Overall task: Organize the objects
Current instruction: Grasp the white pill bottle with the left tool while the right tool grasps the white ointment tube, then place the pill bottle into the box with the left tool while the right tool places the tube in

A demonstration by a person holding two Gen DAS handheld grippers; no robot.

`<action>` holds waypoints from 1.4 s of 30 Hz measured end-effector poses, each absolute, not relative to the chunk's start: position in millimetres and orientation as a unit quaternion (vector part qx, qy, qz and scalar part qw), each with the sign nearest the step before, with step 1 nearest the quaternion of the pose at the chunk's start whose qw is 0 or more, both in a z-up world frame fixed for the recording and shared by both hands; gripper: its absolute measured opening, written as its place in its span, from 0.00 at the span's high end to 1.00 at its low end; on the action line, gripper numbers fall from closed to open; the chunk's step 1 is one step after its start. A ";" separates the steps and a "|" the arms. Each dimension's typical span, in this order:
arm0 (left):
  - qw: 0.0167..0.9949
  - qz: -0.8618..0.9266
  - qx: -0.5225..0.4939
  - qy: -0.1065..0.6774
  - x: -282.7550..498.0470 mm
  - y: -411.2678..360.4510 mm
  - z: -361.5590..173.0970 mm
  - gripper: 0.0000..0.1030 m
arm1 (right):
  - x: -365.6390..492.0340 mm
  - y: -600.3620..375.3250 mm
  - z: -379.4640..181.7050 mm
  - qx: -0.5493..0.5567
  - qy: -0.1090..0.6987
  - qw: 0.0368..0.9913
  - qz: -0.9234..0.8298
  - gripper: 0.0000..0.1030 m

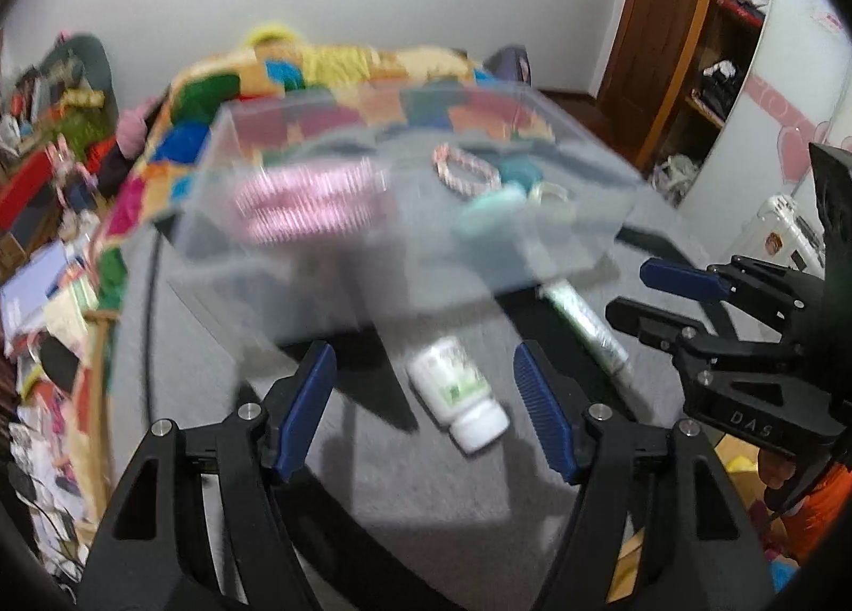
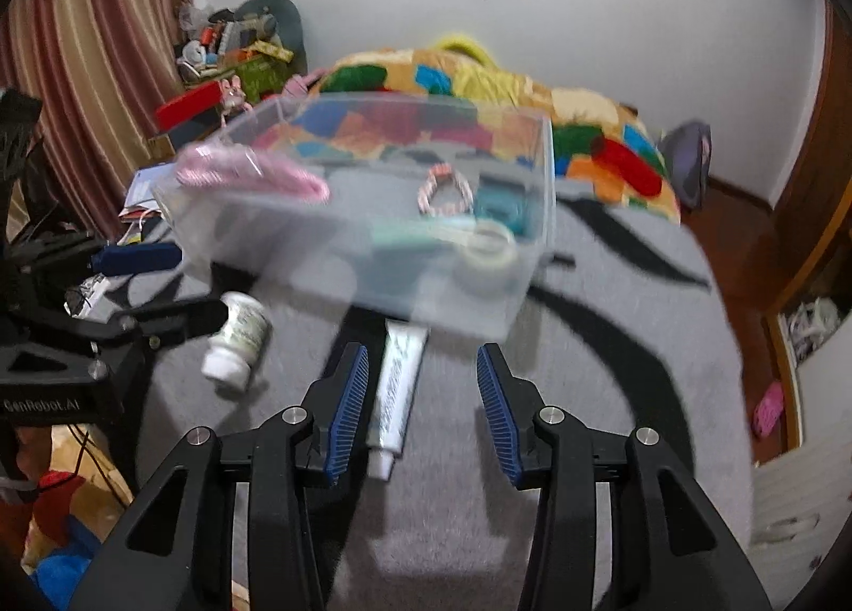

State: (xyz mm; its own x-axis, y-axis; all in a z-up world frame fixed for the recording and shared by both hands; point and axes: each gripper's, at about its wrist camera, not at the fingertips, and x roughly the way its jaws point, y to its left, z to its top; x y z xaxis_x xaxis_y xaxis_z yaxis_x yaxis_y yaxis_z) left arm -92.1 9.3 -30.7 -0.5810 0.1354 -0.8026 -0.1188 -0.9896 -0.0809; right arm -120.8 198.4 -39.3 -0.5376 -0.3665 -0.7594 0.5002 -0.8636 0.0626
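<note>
A clear plastic bin (image 1: pixel 319 286) (image 2: pixel 330 259) stands on a grey blanket. It holds a pink comb (image 1: pixel 314 204) (image 2: pixel 250 169), a pink-white bracelet (image 1: pixel 463 169) (image 2: pixel 444 190), a tape roll (image 2: pixel 487 244) and teal items. A white pill bottle (image 1: pixel 458 393) (image 2: pixel 237 339) lies on its side in front of the bin. A toothpaste tube (image 1: pixel 591 329) (image 2: pixel 396 387) lies beside it. My left gripper (image 1: pixel 426 398) is open around the bottle, above it. My right gripper (image 2: pixel 420 398) is open, with the tube between its fingers.
A colourful patchwork quilt (image 1: pixel 330 73) (image 2: pixel 586 126) lies behind the bin. Cluttered shelves and boxes (image 2: pixel 229 63) stand at the left, a wooden wardrobe (image 1: pixel 687 41) at the right. The grey blanket (image 2: pixel 612 345) has black curved stripes.
</note>
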 end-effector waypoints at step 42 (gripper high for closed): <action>0.074 0.932 -0.354 -0.025 -138.6 0.5 53.6 0.72 | -146.3 162.3 34.1 0.301 0.056 0.272 -0.912 0.85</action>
